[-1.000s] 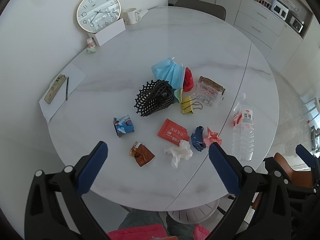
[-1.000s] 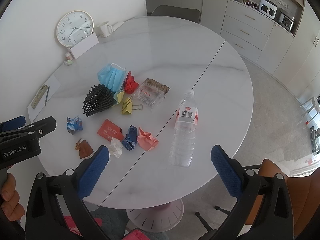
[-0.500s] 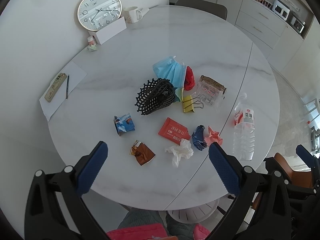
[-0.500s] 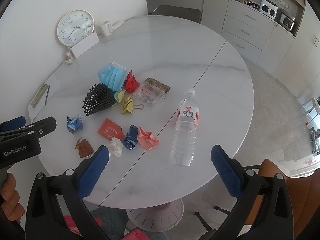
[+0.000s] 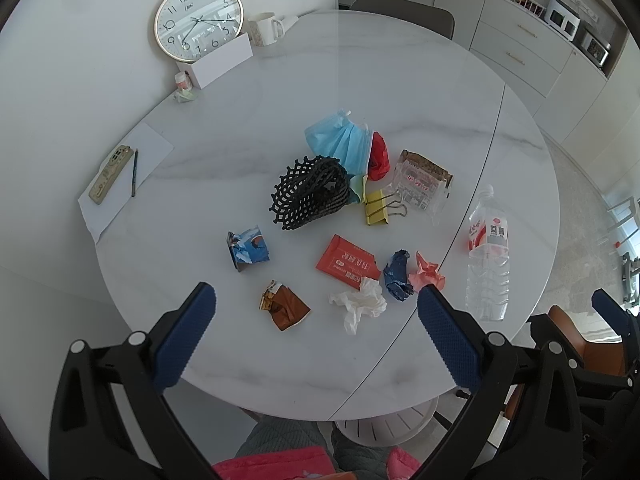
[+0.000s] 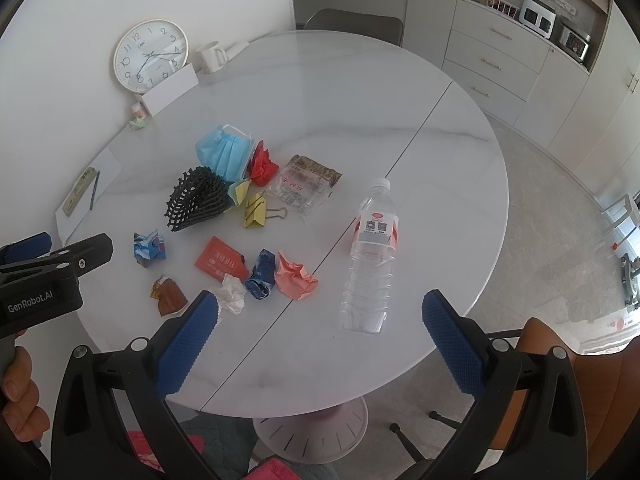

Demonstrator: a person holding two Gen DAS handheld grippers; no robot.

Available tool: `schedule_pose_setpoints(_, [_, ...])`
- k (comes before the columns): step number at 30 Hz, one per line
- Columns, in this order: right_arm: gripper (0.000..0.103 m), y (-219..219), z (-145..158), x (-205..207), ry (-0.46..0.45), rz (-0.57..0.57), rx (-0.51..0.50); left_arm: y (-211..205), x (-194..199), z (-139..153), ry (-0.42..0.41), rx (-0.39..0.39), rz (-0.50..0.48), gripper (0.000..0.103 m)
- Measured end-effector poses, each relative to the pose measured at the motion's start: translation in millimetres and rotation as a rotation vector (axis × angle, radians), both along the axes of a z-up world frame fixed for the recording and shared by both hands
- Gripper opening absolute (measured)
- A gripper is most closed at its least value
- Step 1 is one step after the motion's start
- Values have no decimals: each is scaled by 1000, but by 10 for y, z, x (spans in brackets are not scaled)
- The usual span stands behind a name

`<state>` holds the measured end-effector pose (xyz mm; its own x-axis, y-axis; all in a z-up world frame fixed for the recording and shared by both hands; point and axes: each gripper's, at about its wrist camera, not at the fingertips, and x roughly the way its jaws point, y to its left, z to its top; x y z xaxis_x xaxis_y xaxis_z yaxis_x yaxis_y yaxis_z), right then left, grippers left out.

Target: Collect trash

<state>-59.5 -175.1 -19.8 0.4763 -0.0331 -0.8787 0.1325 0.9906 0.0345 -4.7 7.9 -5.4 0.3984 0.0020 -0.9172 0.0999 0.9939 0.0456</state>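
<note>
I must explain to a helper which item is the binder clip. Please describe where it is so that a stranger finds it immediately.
On the round white table, find the black mesh net in the middle. Just right of it lies the binder clip, yellow with wire handles, the only rigid metal item among crumpled wrappers.

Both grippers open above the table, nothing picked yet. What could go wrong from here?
1. The white tissue, blue wad and pink wad lie bunched together, so a grab may catch two or knock one away.
2. The plastic bottle lies on its side near the table edge; a nudge might roll it off.
3. The yellow binder clip sits among the trash and may get collected by mistake.
</note>
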Motion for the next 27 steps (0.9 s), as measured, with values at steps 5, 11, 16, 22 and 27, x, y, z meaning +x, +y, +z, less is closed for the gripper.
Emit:
schedule_pose_setpoints(5, [101,-3,-5,4,0,-1,0,9,-4,4,0,-1,2,97])
schedule_pose_setpoints(11, [101,-3,-17,11,3,-1,4,3,-4,-20,-7,4,-4,97])
schedule_pose_setpoints(16, [101,26,-55,-1,-9,25,30,70,-31,-64,-42,-24,-32,97])
schedule_pose_setpoints(22, [101,11,-308,17,-11,42,77,177,20,-298,-62,-32,-48,97])
schedule_pose_setpoints(27, [101,20,-693,86,12,54,108,323,60,-573,-71,0,-71,97])
